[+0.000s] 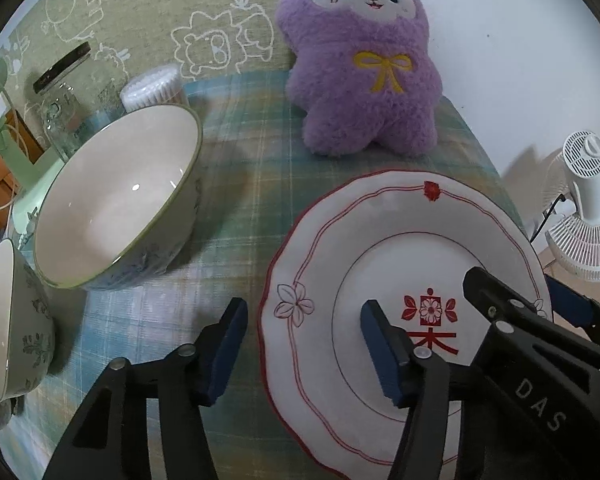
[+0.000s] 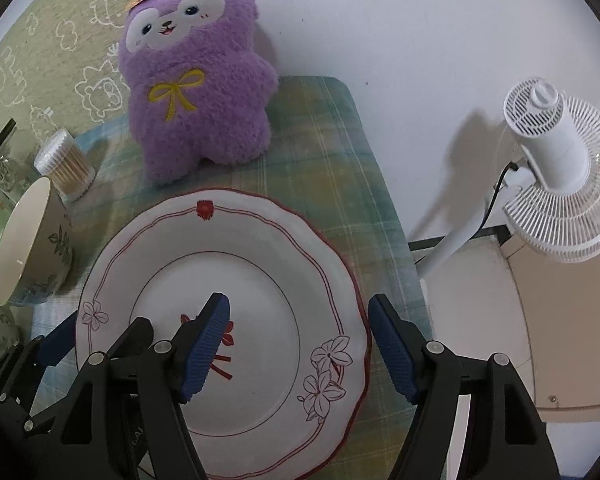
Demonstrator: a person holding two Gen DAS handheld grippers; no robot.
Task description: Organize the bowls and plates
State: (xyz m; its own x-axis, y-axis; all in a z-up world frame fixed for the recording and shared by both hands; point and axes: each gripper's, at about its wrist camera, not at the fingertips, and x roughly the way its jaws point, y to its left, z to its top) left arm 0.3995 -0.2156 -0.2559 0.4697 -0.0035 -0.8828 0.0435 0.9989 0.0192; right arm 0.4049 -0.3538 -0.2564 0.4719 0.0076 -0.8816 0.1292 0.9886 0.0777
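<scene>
A white scalloped plate (image 1: 384,240) (image 2: 252,248) with a red rim and flower prints lies flat on the plaid cloth. My left gripper (image 1: 304,348) stands open astride the plate's left rim, one pad over the cloth, the other above the plate's middle; neither pad presses on the rim. My right gripper (image 2: 300,348) is open astride the right rim in the same way. In each wrist view the other gripper shows across the plate. A large white bowl with leaf prints (image 1: 116,208) (image 2: 24,244) stands left of the plate, a second such bowl (image 1: 4,320) nearer, at the left edge.
A purple plush toy (image 1: 364,64) (image 2: 196,92) sits just behind the plate. A cotton-swab tub (image 1: 152,88) (image 2: 66,164) and a glass jar (image 1: 60,92) stand behind the bowls. The table edge runs close to the plate's right, with a white fan (image 2: 556,176) beyond.
</scene>
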